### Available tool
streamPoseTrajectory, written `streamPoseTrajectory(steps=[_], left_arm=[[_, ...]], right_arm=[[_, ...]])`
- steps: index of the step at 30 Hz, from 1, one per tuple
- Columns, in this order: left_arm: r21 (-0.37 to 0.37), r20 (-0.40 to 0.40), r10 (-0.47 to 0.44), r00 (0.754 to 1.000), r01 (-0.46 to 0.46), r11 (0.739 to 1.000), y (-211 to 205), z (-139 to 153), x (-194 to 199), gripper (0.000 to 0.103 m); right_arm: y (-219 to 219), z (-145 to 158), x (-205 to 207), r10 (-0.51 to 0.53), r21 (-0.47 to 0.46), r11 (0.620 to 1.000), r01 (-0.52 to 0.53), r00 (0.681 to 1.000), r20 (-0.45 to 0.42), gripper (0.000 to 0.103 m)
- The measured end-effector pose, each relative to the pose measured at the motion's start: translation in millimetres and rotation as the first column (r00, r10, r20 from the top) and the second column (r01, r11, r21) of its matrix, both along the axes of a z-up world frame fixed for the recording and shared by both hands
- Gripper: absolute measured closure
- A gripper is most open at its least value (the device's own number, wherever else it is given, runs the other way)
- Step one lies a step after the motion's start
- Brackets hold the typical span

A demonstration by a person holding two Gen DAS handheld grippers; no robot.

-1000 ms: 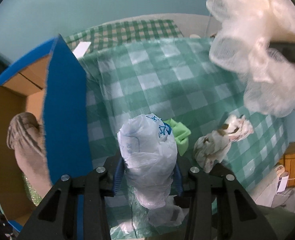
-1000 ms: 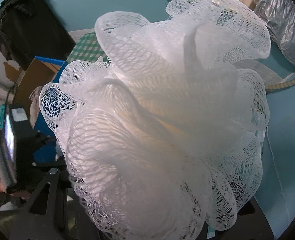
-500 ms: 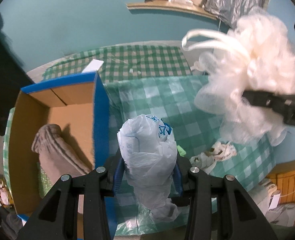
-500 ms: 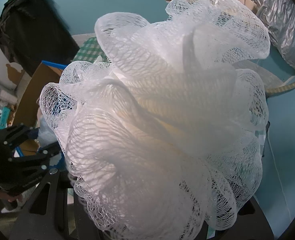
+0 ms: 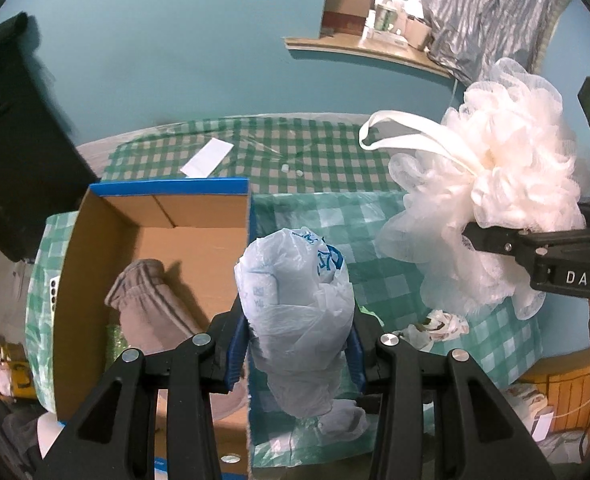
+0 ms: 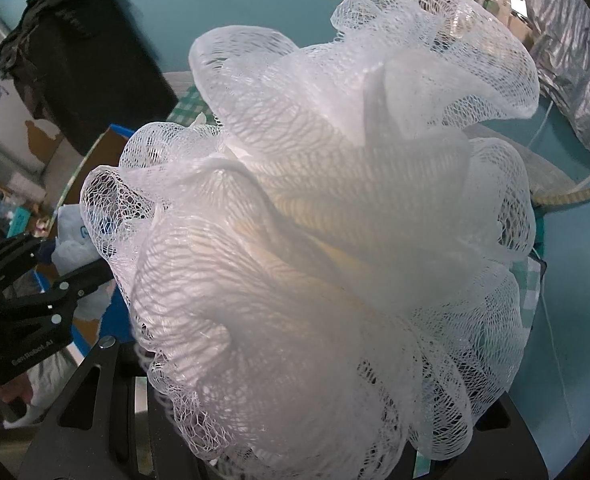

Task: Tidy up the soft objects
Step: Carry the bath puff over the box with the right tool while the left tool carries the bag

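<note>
My left gripper (image 5: 297, 344) is shut on a crumpled white plastic bag (image 5: 295, 296) and holds it in the air above the right wall of an open cardboard box with blue edges (image 5: 167, 216). A grey rolled cloth (image 5: 151, 304) lies inside the box. My right gripper (image 5: 471, 236) is shut on a white mesh bath pouf (image 5: 507, 184), held high over the table at the right. The pouf (image 6: 327, 232) fills the right wrist view and hides that gripper's fingertips. The left gripper (image 6: 83, 276) shows at the left there.
A green checked cloth covers the table (image 5: 379, 264). A crumpled white and brown wrapper (image 5: 439, 324) lies near the table's right front. A white paper slip (image 5: 207, 158) lies at the back. A wooden crate (image 5: 555, 396) stands below right.
The left gripper has risen and tilted back with the bag, so the whole box and the wall came into view. The right gripper has carried the pouf lower and leftward in the left view.
</note>
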State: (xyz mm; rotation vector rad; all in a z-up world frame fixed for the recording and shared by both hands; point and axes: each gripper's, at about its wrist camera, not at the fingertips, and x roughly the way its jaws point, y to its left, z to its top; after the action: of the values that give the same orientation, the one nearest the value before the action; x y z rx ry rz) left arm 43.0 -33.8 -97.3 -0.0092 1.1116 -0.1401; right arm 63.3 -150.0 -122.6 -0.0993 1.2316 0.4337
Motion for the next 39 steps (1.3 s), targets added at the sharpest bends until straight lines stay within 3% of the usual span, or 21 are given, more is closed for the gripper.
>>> streamPoseTrajectory(steps=[16,39], left_arm=[[-0.007,0.017,0.127,0.992,-0.127,0.992,55.6,9.2,-16.4,0.061],[0.002,-0.031,0.285,0.958,-0.285,0.959,143.9,-10.6,-36.4,0.061]], right_arm=[[19.9,9.9,-18.2,0.113,0.024,0.993,-0.113,0.993,0.016,0.052],[59.9,6.3,-30.3,0.292,0.036,0.956,-0.292,0.956,-0.003,0.052]])
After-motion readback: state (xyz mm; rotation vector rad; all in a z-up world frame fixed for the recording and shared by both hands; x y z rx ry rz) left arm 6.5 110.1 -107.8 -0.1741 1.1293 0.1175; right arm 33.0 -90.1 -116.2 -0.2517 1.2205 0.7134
